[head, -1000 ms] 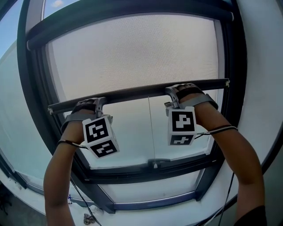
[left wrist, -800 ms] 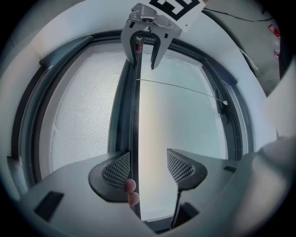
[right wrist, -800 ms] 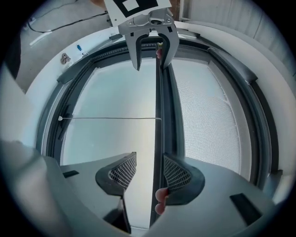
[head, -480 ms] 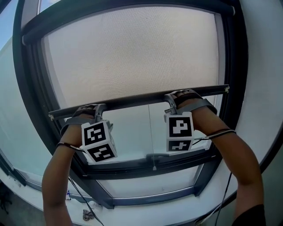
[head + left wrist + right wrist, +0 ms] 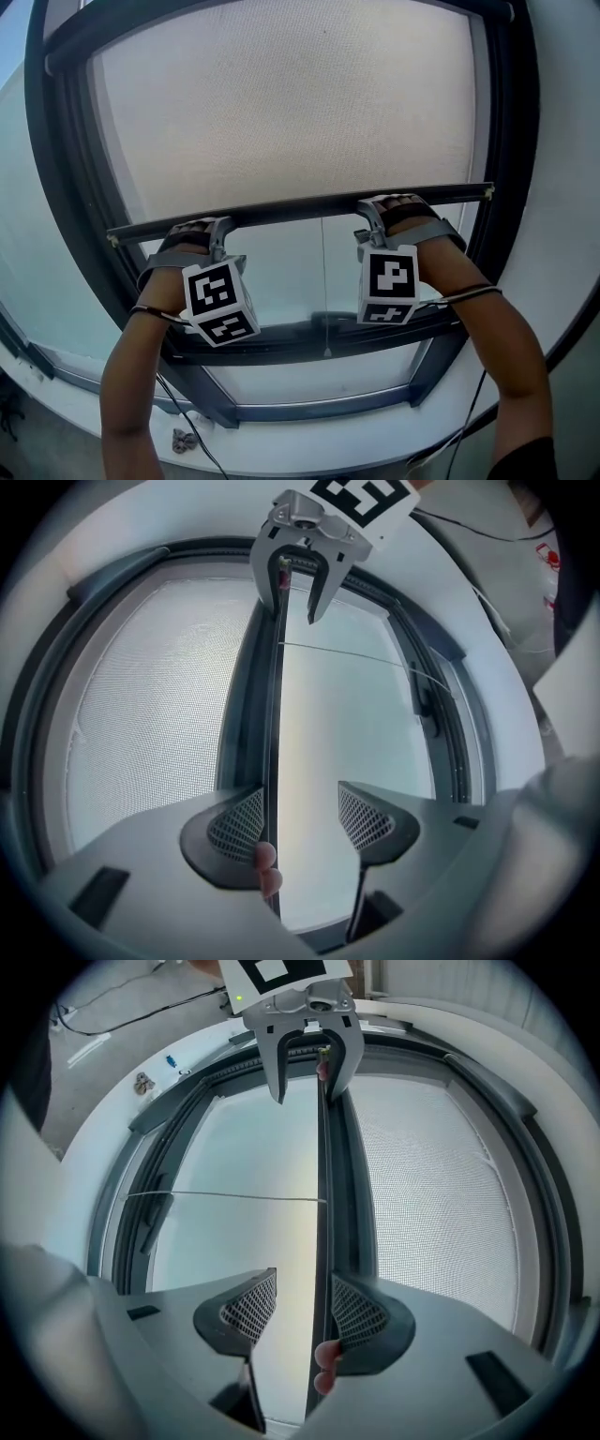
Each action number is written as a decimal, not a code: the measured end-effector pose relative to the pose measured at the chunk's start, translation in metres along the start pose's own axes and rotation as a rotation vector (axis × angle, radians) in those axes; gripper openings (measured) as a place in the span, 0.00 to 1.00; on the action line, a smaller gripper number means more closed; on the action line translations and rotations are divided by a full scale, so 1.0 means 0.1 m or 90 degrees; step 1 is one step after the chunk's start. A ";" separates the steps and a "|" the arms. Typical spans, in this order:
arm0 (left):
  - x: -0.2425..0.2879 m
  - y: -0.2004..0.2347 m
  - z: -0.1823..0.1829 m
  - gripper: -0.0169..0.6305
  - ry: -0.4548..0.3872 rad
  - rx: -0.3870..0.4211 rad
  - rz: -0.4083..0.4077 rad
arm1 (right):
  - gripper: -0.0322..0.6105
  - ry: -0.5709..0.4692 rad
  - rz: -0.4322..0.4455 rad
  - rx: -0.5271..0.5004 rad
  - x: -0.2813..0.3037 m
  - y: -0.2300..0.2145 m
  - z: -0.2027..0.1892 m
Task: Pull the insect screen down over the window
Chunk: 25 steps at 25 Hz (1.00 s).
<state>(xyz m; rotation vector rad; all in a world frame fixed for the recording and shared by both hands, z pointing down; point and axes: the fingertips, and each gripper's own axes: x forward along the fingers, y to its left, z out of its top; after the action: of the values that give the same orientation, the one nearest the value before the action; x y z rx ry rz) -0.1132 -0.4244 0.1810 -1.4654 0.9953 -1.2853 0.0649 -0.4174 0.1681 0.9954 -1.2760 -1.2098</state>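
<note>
The pale mesh insect screen (image 5: 281, 112) covers the upper part of the window. Its dark bottom bar (image 5: 291, 206) runs across at mid-height. My left gripper (image 5: 214, 230) hooks over the bar's left part and my right gripper (image 5: 371, 216) over its right part. In the left gripper view the bar (image 5: 273, 714) runs between the open jaws of the left gripper (image 5: 300, 819), against the left pad (image 5: 239, 822). In the right gripper view the bar (image 5: 321, 1194) lies against the right pad (image 5: 358, 1312) of the open right gripper (image 5: 302, 1309). A thin pull cord (image 5: 324, 281) hangs from the bar.
The dark window frame (image 5: 309, 337) with bare glass lies below the bar. A white curved sill (image 5: 281, 450) runs beneath it, with a small object (image 5: 181, 439) and cables on it at the lower left. Fingertips (image 5: 266, 864) show behind the left pad.
The bar has come down a little with both grippers on it, nearer the lower frame. More mesh shows above it.
</note>
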 end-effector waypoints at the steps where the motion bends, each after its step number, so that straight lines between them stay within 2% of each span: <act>1: 0.01 -0.02 -0.01 0.41 -0.001 0.000 0.001 | 0.33 -0.001 0.001 0.001 0.01 0.03 0.01; 6: 0.11 -0.34 0.00 0.40 -0.028 -0.007 -0.036 | 0.33 -0.003 0.035 0.006 0.06 0.34 0.04; 9: 0.13 -0.53 -0.02 0.40 -0.026 -0.008 -0.051 | 0.33 -0.007 0.044 0.006 0.07 0.53 0.06; 16: 0.22 -0.72 -0.06 0.40 -0.005 0.001 -0.022 | 0.33 -0.014 0.041 0.019 0.15 0.75 0.09; 21: 0.31 -1.16 -0.03 0.39 -0.025 -0.017 -0.091 | 0.33 -0.022 0.088 0.036 0.18 1.19 0.13; 25: 0.35 -1.49 -0.01 0.38 -0.050 -0.045 -0.110 | 0.33 -0.029 0.099 0.040 0.22 1.54 0.15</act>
<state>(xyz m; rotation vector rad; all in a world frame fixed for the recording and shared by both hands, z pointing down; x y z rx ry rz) -0.1096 -0.4207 0.3339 -1.6744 0.8861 -1.3138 0.0626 -0.4161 0.3239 0.8997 -1.4082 -1.0832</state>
